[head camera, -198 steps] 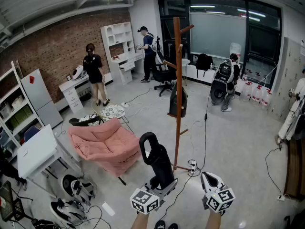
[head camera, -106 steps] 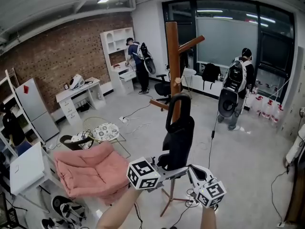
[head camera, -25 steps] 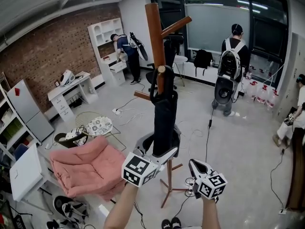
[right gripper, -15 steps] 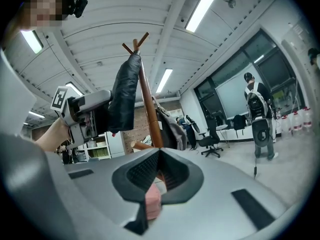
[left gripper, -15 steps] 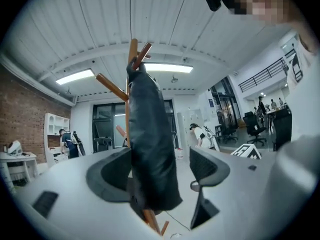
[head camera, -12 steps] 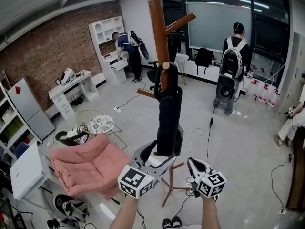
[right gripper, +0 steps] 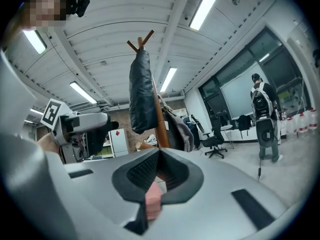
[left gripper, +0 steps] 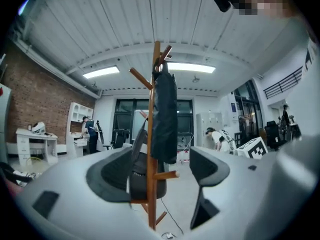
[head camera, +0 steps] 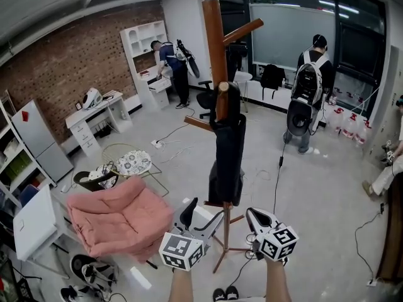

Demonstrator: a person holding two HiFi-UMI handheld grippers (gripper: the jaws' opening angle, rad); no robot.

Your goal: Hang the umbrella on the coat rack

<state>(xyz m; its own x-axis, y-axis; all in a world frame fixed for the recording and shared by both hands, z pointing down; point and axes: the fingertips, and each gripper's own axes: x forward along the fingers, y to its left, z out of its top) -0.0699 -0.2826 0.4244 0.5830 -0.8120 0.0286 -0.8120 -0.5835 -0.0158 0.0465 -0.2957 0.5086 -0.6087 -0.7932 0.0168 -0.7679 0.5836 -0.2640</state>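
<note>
The black folded umbrella (head camera: pixel 227 145) hangs upright on the wooden coat rack (head camera: pixel 214 36), its curved handle looped over a peg (head camera: pixel 221 90) that tilts upward toward the camera. The body hangs down just beside the pole, and nothing holds it. So the hanging itself looks done (what remains, by my judgement, is a clean withdrawal).

The left gripper (head camera: pixel 203 210) sits below the umbrella's lower end with its jaws spread wide. In the left gripper view only the rack's pole and the umbrella (left gripper: pixel 164 113) show, further off, through the gap between the jaws, and neither touches them. To finish well, draw this gripper down and back toward the body without lifting it. A nudge upward on the umbrella's tip could tip the handle off the peg, and a sideways brush would set it swinging.

The right gripper (head camera: pixel 257 216) is held low, to the right of the rack's base legs (head camera: pixel 228 250). Its jaws are pressed together on nothing, and it needs no part here. A pink cushioned chair (head camera: pixel 119 214) lies well apart to the left.
</note>
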